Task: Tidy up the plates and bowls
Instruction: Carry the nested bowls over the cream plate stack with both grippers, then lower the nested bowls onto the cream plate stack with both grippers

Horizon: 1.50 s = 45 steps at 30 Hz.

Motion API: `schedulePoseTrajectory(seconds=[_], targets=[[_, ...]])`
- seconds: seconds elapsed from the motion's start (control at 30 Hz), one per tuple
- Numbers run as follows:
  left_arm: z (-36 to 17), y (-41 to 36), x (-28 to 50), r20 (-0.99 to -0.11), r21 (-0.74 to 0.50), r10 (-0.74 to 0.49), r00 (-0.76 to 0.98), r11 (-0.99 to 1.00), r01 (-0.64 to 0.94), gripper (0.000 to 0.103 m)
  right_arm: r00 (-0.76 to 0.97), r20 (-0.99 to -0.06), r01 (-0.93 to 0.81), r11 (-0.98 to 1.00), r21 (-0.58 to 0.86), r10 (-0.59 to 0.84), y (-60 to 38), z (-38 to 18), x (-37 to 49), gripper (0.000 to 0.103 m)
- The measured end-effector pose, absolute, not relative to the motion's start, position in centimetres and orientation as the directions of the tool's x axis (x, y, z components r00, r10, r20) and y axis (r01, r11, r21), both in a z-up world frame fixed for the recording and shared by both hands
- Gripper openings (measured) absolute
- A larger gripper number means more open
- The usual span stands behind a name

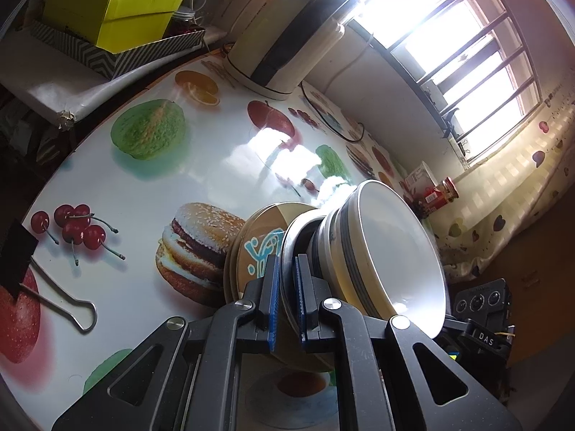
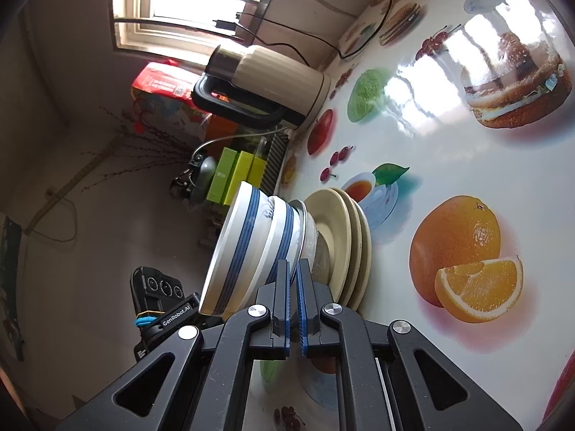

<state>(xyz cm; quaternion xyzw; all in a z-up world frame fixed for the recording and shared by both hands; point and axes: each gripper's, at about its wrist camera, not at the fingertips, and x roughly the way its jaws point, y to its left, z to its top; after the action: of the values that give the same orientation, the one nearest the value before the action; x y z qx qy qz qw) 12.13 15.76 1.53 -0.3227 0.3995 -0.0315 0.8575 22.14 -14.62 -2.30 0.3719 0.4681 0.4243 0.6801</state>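
The stack [image 1: 323, 258] consists of plates and bowls nested together. It sits over a glossy table [image 1: 143, 186] printed with fruit and burgers, near the table's edge.

**Composition, left wrist view.** The plates [image 1: 251, 248] form the base; the visible face is tan with a light-blue figure. A thin metal-looking dish [image 1: 293, 248] lies against them. Above the dish are the bowls [image 1: 388, 248], white inside with dark bands on the outer wall.

**Composition, right wrist view.** The bowls [image 2: 251, 248] show blue bands. The dish [image 2: 303, 226] is a thin rim between the bowls and the cream plates [image 2: 345, 237].

**Left gripper** [image 1: 287, 294]. The jaws are closed down on the rim of the dish. The blue pads [image 1: 274, 301] lie on either side of that rim.

**Right gripper** [image 2: 295, 305]. The jaws are nearly together and pinch the same thin rim on the opposite side of the stack. Each gripper's camera unit is visible in the other's view, beyond the bowls.

**Table contents.**
- A cream kettle [image 1: 284, 36] with a dark handle stands at the far side, with a cable running behind it.
- Green boxes [image 1: 115, 10] rest on a striped box.
- A binder clip [image 1: 46, 287] lies at the table's edge.

**Surroundings.** A barred window [image 1: 460, 46] is bright behind the table. Whether the stack rests on the table or is lifted clear of it cannot be told.
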Motion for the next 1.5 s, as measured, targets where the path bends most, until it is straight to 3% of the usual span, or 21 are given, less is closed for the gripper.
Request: schedulePoseTrajectory(seconds=[1.1,1.5], targets=[[1.0,16.1,12.5,-0.664,-0.585,-0.310,0.680,0.783,-0.214,0.007,0.199,-0.336,-0.230,0.377,0.897,0.920,-14.0,-2.6,23.3,0.007],[1.3,15.9,12.3,-0.684,-0.560,-0.290,0.670,0.797,-0.226,0.013,0.204,-0.367,-0.242,0.410,0.880,0.908,-13.8,-2.5,23.3,0.008]])
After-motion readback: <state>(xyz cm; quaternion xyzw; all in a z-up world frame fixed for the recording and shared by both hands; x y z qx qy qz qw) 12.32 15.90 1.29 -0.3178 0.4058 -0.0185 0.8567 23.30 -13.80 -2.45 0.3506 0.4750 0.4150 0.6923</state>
